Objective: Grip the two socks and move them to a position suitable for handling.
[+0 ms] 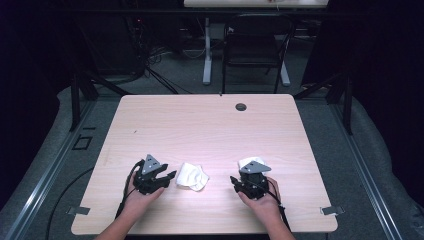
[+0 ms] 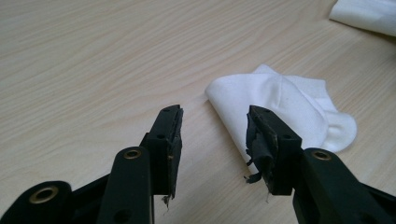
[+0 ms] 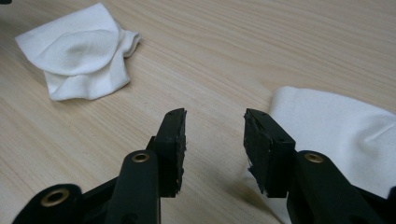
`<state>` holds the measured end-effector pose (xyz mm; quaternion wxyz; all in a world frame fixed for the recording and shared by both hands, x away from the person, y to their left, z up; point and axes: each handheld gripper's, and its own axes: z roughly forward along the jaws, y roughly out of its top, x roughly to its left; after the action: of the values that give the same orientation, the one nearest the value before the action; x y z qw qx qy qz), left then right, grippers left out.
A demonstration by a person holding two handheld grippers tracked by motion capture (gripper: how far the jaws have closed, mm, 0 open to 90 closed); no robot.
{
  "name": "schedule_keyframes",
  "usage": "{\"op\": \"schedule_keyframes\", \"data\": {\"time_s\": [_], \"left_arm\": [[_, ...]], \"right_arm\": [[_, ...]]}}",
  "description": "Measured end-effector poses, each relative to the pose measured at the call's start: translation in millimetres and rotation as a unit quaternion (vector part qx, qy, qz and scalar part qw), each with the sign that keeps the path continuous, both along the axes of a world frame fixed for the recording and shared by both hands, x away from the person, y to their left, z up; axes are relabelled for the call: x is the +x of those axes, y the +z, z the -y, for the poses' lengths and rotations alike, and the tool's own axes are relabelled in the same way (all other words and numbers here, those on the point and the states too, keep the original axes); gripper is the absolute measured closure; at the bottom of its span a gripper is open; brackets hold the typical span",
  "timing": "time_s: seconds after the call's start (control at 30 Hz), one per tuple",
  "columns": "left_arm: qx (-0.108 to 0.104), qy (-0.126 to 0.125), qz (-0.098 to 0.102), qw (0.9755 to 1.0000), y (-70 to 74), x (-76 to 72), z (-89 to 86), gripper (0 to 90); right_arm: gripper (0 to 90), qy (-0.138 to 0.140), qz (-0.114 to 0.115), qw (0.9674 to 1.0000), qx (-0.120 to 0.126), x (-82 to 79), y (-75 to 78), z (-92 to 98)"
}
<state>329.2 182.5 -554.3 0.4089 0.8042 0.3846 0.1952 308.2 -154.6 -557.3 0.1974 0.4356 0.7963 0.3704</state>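
Two grippers poised beside two white socks

The left gripper (image 1: 167, 178) and right gripper (image 1: 239, 184) rest on the table (image 1: 210, 125) near its near edge, both spread with nothing between the jaws. One sock (image 1: 193, 175) lies crumpled between them; the other sock (image 1: 248, 162) sits just beyond the right gripper. Closing now risks catching a single layer or bare wood. Beyond the table: a dark room, a chair (image 1: 252, 47).
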Motion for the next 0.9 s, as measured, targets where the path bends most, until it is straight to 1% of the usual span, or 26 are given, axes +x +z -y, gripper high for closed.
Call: {"op": "schedule_keyframes", "data": {"time_s": [0.07, 0.1, 0.13, 0.17, 0.2, 0.27, 0.3, 0.37, 0.4, 0.47, 0.53, 0.6, 0.63, 0.67, 0.73, 0.77, 0.8, 0.83, 0.87, 0.9], "left_arm": [[-0.004, -0.002, -0.007, 1.0000, 1.0, 0.7, 3.2, 58.3], [-0.004, -0.002, -0.007, 1.0000, 1.0, 0.7, 3.2, 58.9], [-0.004, -0.007, -0.008, 0.9999, 1.9, 0.7, 8.2, 59.1], [-0.007, -0.010, -0.010, 0.9999, 2.6, 0.6, 11.3, 59.4], [-0.007, -0.010, -0.010, 0.9999, 2.6, 0.6, 11.3, 60.2], [-0.011, -0.013, -0.009, 0.9998, 3.1, 1.3, 18.8, 61.2], [-0.007, -0.016, -0.013, 0.9998, 3.5, 2.0, 23.0, 61.9], [-0.002, -0.022, -0.008, 0.9997, 4.6, 1.1, 30.7, 62.7], [0.006, -0.031, -0.006, 0.9995, 5.3, 0.1, 37.9, 63.4], [0.006, -0.034, -0.005, 0.9994, 4.9, -0.4, 41.3, 63.7], [0.009, -0.038, -0.011, 0.9992, 4.1, -0.4, 47.0, 64.3], [0.004, -0.044, -0.019, 0.9989, 1.2, -0.2, 55.9, 65.3], [0.004, -0.044, -0.019, 0.9989, 1.2, -0.2, 55.9, 65.6], [0.011, -0.049, -0.024, 0.9984, -0.6, 0.9, 60.6, 65.6], [0.009, -0.048, -0.033, 0.9982, -4.6, 3.1, 64.1, 65.6], [0.009, -0.048, -0.033, 0.9982, -4.6, 3.1, 64.1, 65.6], [0.009, -0.049, -0.038, 0.9980, -7.1, 3.7, 65.5, 65.6], [0.015, -0.049, -0.040, 0.9979, -9.8, 4.0, 67.1, 65.4], [0.027, -0.055, -0.044, 0.9971, -14.0, 4.6, 69.1, 66.0], [0.027, -0.055, -0.044, 0.9971, -14.0, 4.6, 69.1, 67.2]], "right_arm": [[60.2, -0.003, 0.002, 1.0000, 0.001, 0.2, -0.3, -0.3], [60.2, -0.003, 0.002, 1.0000, 0.001, 0.2, -0.3, -0.3], [61.2, -0.003, 0.004, 1.0000, 0.000, 0.5, 0.1, -0.2], [62.0, -0.006, 0.006, 1.0000, 0.004, 0.3, 0.3, -0.1], [62.0, -0.006, 0.006, 1.0000, 0.004, 0.3, 0.3, -0.1], [64.7, -0.010, 0.006, 0.9999, 0.010, 0.4, -0.6, -0.4], [65.6, -0.012, 0.005, 0.9999, 0.006, 0.4, -0.8, -1.2], [65.9, -0.010, 0.005, 0.9999, 0.004, 0.9, -1.1, -1.8], [66.6, -0.007, 0.007, 0.9999, 0.007, 0.2, -0.8, -3.4], [66.8, -0.004, 0.008, 0.9999, 0.007, -0.2, -0.3, -3.6], [66.8, -0.003, 0.008, 0.9999, 0.011, -1.0, 1.0, -3.6], [66.6, -0.004, 0.007, 0.9998, 0.020, -0.5, 2.3, -1.2], [66.6, -0.004, 0.007, 0.9998, 0.020, -0.5, 2.3, -1.2], [66.2, -0.007, 0.007, 0.9995, 0.029, 0.0, 2.9, 0.3], [65.9, -0.009, 0.007, 0.9991, 0.040, -0.4, 4.2, 1.9], [65.9, -0.009, 0.007, 0.9991, 0.040, -0.4, 4.2, 1.9], [65.8, -0.008, 0.007, 0.9991, 0.042, -1.2, 5.3, 2.3], [65.6, -0.006, 0.009, 0.9990, 0.044, -2.1, 6.1, 2.5], [65.4, -0.003, 0.011, 0.9989, 0.046, -2.8, 6.6, 1.8], [65.4, -0.003, 0.011, 0.9989, 0.046, -2.8, 6.6, 1.8]]}}
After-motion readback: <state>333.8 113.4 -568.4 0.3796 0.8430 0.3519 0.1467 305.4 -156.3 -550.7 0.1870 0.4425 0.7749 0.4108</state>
